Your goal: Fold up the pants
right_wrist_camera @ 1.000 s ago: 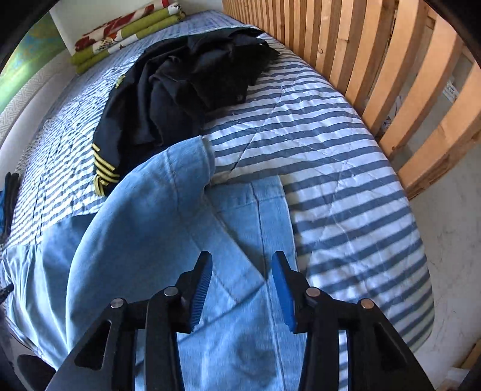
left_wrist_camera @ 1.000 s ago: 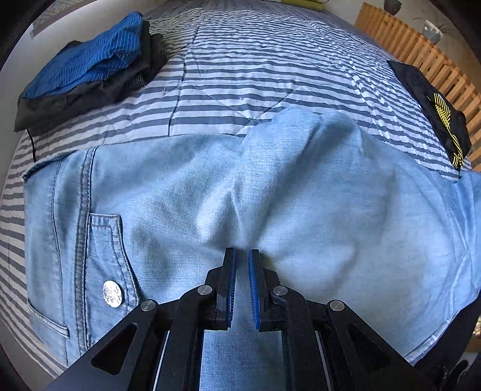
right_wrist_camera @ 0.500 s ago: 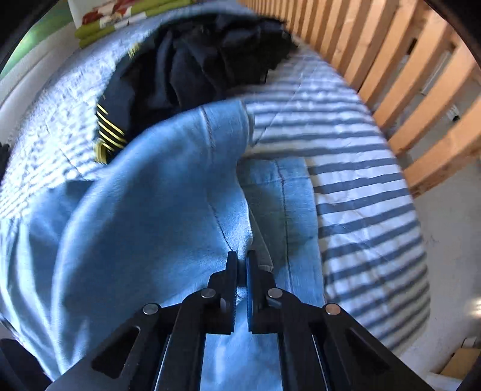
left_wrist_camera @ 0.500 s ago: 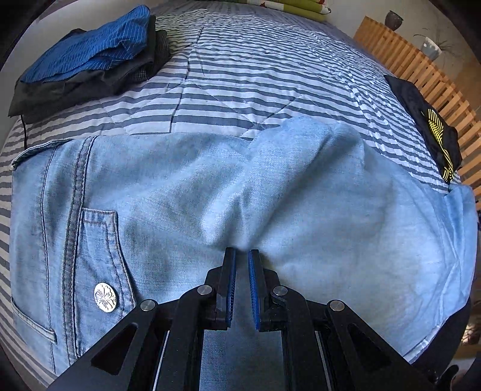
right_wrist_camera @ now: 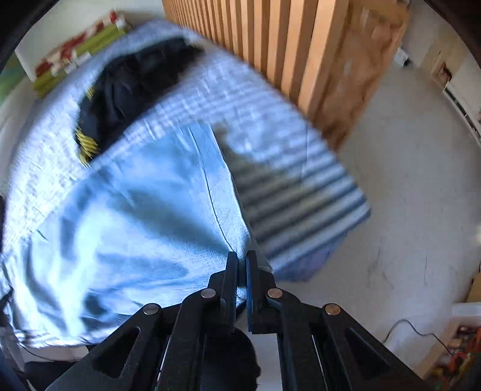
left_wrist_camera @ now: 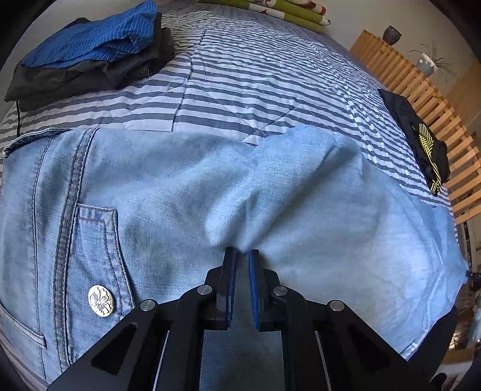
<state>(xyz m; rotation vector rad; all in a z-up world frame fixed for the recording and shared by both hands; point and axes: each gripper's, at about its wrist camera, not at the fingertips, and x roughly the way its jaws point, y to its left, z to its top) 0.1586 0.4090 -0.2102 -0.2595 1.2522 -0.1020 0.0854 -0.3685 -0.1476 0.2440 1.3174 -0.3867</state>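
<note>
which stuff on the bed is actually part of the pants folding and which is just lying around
Part of the job:
- light blue denim pants
- left gripper, shut on the pants
- right gripper, shut on the pants

Just lying about:
- folded pile with blue striped garment on top
- black garment with yellow print
- green and red rolls

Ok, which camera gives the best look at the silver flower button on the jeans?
The left wrist view: the silver button sits sharp on the jeans pocket flap, lower left. The right wrist view is motion-blurred, shows only the jeans' leg end and no button.
</note>
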